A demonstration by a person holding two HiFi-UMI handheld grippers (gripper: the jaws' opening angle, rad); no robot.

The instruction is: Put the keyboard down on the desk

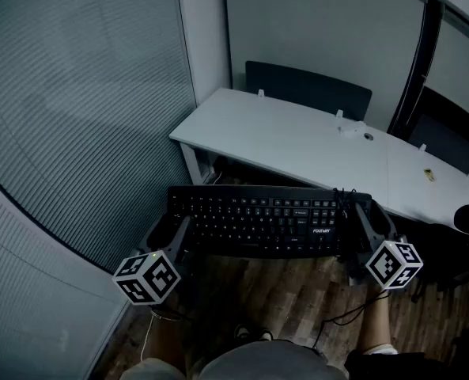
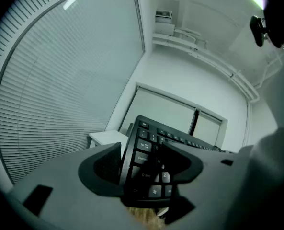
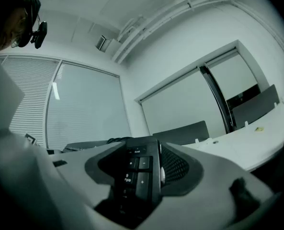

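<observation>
Head view showed the black keyboard held in the air over the wooden floor, just in front of the white desk and not resting on it. The left tool gripped its left end, the right tool its right end. Left gripper view had both jaws clamped on the keyboard's left edge, by the Caps Lock key. Right gripper view had its jaws closed on the numeric-pad end, with a dark chair behind the desk.

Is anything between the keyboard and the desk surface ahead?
Nothing visible. The keyboard, held by left gripper and right gripper, hangs short of the desk, whose near part is bare; small items lie farther right.
</observation>
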